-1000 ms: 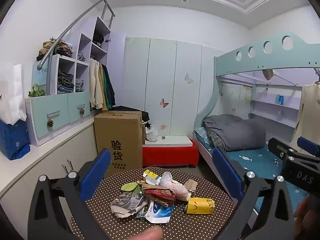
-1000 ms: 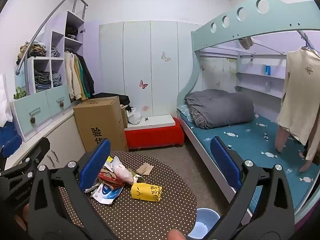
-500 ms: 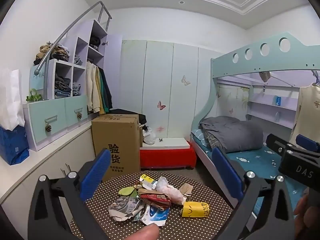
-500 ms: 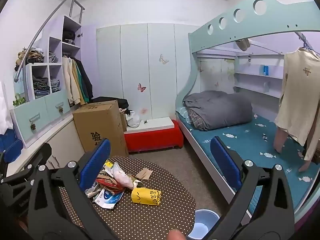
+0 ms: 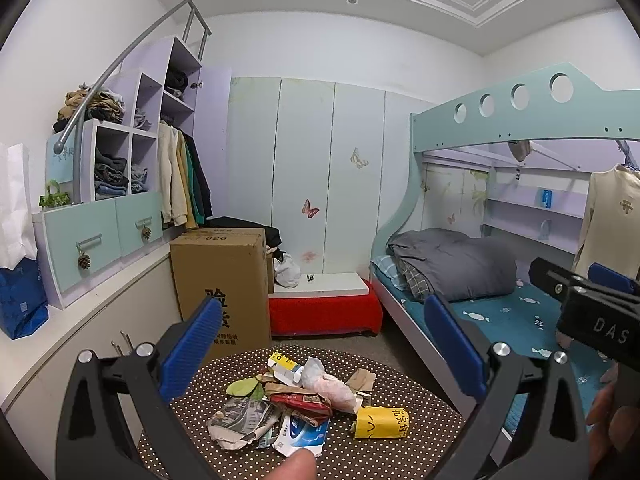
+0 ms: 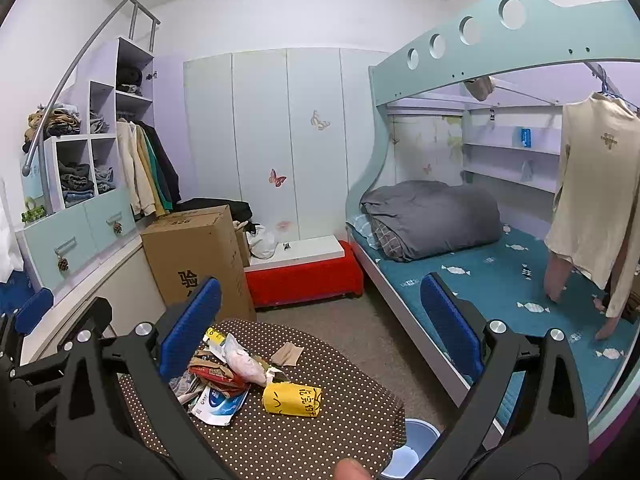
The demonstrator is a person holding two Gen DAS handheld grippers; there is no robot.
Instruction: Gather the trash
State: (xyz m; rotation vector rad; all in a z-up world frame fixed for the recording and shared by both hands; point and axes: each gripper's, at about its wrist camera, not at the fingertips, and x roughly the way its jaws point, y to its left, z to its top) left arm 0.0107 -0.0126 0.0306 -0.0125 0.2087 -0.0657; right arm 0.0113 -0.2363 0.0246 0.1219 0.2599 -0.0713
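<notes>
**A:** What sits closest to the cameras?

**B:** Both grippers, empty. The left gripper (image 5: 320, 356) has its blue fingers (image 5: 192, 348) spread wide, and the right gripper (image 6: 316, 328) is spread the same way. Neither touches anything.

**A:** And just beyond them?

**B:** A round table (image 6: 320, 436) with a brown polka-dot cloth. On it lies the trash pile (image 5: 280, 404): crumpled paper, a white-and-blue wrapper (image 5: 302, 434), a red packet, a pale plastic bag (image 5: 332, 386). A yellow carton (image 6: 292, 400) lies just beside the heap, on its right.

**A:** Where should the trash go?

**B:** Probably the pale blue bin (image 6: 412, 444) on the floor at the table's right edge; only part of it shows, so I can't be sure.

**A:** How to begin well?

**B:** I'd take the carton first with the right gripper: it is separate, firm, and nearest the bin. Lower the fingers astride its short sides, then close. Flat wrappers need pinching at a raised edge.

**A:** Further back?

**B:** A cardboard box (image 5: 224, 280), a red bench, a bunk bed.
</notes>
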